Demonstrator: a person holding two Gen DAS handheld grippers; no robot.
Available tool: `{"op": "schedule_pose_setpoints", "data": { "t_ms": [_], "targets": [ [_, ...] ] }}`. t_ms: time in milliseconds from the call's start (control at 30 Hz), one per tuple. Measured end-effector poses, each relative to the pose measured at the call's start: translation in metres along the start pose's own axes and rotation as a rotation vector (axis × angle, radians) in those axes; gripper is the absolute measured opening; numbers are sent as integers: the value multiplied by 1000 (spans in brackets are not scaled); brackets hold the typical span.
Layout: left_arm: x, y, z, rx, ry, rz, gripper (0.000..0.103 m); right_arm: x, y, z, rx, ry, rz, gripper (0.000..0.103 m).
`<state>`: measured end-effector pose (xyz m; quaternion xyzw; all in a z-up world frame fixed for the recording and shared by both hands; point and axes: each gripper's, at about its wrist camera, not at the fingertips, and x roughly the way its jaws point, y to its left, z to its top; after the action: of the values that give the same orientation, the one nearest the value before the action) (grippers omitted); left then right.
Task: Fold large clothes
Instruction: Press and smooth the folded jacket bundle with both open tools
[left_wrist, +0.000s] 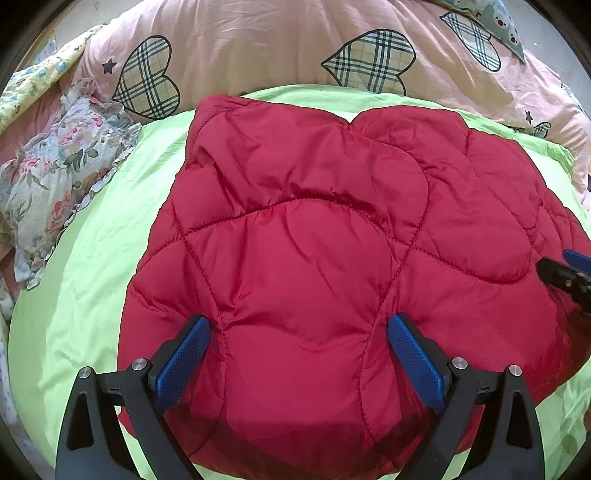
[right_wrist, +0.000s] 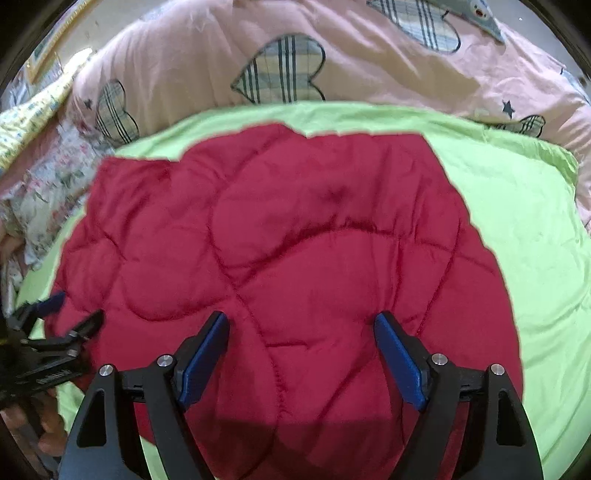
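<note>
Left gripper (left_wrist: 298, 325) and right gripper (right_wrist: 301, 323): both wide, empty, over the near edge of the red quilted jacket (left_wrist: 332, 240). Jacket: centred on the green sheet (left_wrist: 92, 258), folded into a compact block. Folding looks nearly complete.

We count one red quilted jacket (left_wrist: 314, 236), one green sheet (left_wrist: 92, 258), two grippers: left gripper (left_wrist: 297, 325), right gripper (right_wrist: 301, 321).

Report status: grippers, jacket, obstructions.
Left gripper open, right gripper open, both empty. Red quilted jacket folded on green sheet. Nothing in the way.
</note>
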<state>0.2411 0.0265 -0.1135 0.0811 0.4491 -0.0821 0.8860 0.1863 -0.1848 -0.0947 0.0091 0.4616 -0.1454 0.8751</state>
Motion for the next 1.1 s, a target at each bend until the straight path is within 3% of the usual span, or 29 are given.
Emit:
{"op": "schedule_pose_setpoints", "data": {
  "t_ms": [200,533,800,1100],
  "targets": [
    [-14,-1,6,5,-19,-2,95,6,-1,-1,8,-3,-4,85],
    [6,1,20,-24,8,-14,96,-13,7,6,-14,-51,-14,83],
    [14,-1,24,-13,0,-6,96,14,2,11,3,-14,-13,88],
    [22,-2,28,-6,-3,-2,97,7,1,14,11,-20,-5,86]
  ]
}}
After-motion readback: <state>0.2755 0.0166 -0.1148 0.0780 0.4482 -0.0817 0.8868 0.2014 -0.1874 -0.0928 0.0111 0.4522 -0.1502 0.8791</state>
